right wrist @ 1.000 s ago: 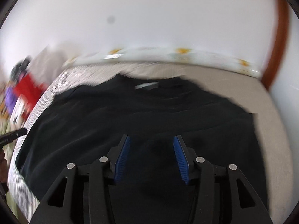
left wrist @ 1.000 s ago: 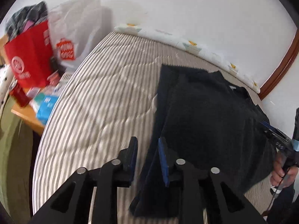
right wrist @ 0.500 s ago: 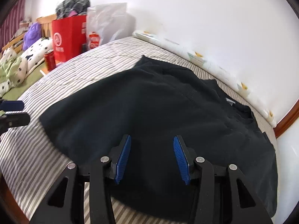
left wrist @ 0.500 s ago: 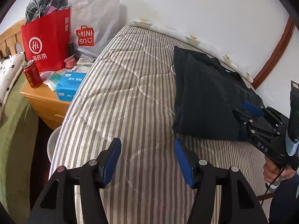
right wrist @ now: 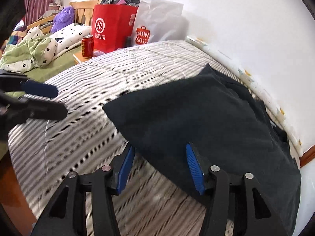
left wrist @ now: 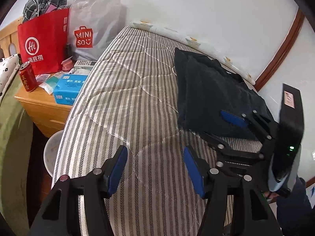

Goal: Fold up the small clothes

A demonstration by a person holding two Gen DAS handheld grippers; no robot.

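A black garment (left wrist: 212, 92) lies folded on the striped mattress (left wrist: 126, 102), toward the wall side; it fills the right wrist view (right wrist: 206, 118). My left gripper (left wrist: 155, 169) is open and empty over bare mattress, to the left of the garment. My right gripper (right wrist: 160, 167) is open and empty at the garment's near edge, with the cloth's edge showing between its fingers. The right gripper also shows in the left wrist view (left wrist: 222, 125), and the left gripper in the right wrist view (right wrist: 51, 100).
A wooden nightstand (left wrist: 39, 106) stands left of the bed with a red can (left wrist: 27, 76), a blue tissue pack (left wrist: 69, 88), a red bag (left wrist: 43, 43) and a grey Miniso bag (left wrist: 92, 23). A second bed with green bedding (right wrist: 33, 49) lies beyond. The white wall (left wrist: 196, 9) runs along the mattress's far side.
My left gripper opened, let go of the black garment's side and drew back left over bare mattress. The garment now lies folded narrower. My right gripper pulled back toward its near edge.
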